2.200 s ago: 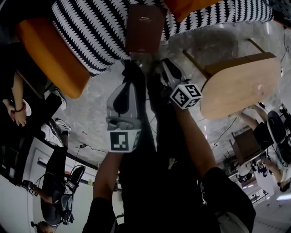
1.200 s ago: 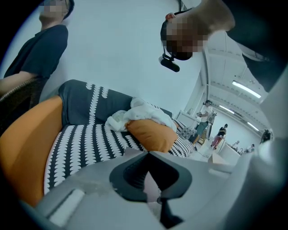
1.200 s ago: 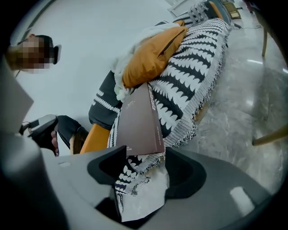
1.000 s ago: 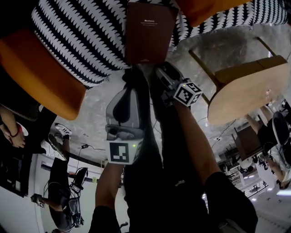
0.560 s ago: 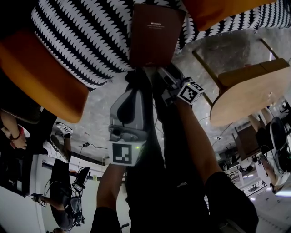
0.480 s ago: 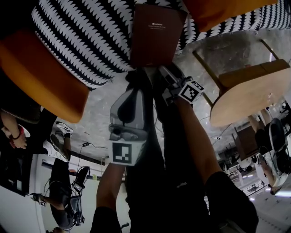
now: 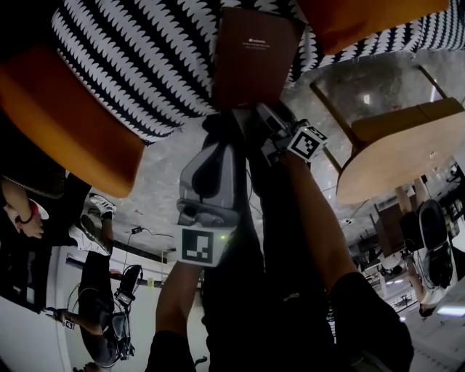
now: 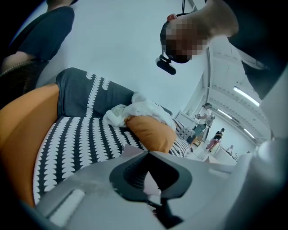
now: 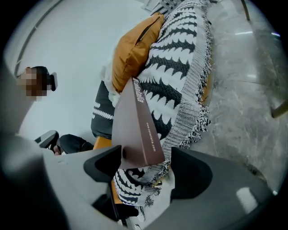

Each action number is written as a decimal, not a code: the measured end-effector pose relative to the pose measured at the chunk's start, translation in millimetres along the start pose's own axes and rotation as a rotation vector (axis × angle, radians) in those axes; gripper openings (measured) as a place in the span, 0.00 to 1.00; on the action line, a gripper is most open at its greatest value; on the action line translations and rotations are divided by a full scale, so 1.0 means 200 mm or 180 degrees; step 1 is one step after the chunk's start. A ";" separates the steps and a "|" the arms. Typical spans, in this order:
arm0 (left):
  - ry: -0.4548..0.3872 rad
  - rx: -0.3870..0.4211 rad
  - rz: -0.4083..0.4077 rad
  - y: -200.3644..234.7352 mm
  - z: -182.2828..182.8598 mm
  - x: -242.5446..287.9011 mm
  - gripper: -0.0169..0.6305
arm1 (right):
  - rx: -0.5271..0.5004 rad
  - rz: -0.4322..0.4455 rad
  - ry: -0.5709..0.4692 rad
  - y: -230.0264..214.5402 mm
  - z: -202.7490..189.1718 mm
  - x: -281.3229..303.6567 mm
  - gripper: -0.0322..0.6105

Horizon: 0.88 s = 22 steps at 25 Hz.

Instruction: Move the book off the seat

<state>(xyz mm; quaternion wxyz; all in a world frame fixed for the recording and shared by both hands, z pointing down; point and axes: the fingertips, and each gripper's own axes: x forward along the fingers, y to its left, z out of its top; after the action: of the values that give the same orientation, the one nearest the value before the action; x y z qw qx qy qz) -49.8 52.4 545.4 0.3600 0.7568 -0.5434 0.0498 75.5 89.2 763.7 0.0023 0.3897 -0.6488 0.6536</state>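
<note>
A brown book [image 7: 254,54] lies flat on the black-and-white patterned throw [image 7: 138,58] that covers the sofa seat, with its near edge at the seat's front. My right gripper [image 7: 263,116] sits at that edge. In the right gripper view the book's [image 9: 137,121] near corner lies between the jaws of the right gripper [image 9: 146,156]. These jaws have just been opening and stand wide, the right one clear of the book. My left gripper [image 7: 220,120] is beside it, tips together just short of the book. The left gripper [image 8: 148,153] shows nothing between its pads.
Orange cushions flank the throw, one at the left [image 7: 73,123] and one at the back right [image 7: 363,14]. A wooden stool [image 7: 392,145] stands on the marble floor [image 7: 349,80] to the right. The throw's fringe [image 9: 193,90] hangs over the seat front.
The right gripper has rolled a little and edged up to the book's near edge. The book has not shifted on the throw. The left gripper has stayed put.
</note>
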 end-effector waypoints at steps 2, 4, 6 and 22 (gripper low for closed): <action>-0.0006 0.0001 -0.0008 0.00 0.01 0.00 0.03 | 0.0040 0.0044 -0.0024 0.01 0.01 0.01 0.58; -0.0015 0.0004 -0.0019 -0.01 0.01 -0.01 0.03 | 0.0070 0.0149 -0.0052 0.04 0.02 0.03 0.58; -0.0012 0.0006 -0.0033 -0.01 0.01 -0.01 0.03 | 0.0077 0.0198 -0.0060 0.05 0.01 0.03 0.58; -0.0106 0.0012 -0.0019 -0.04 0.02 -0.06 0.03 | 0.0047 0.0102 0.0021 0.07 0.02 -0.04 0.44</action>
<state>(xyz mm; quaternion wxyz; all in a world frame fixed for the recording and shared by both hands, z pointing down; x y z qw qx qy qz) -48.7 59.3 532.6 0.3495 0.7598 -0.5469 0.0371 76.1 87.7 746.9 -0.0089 0.3770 -0.6501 0.6597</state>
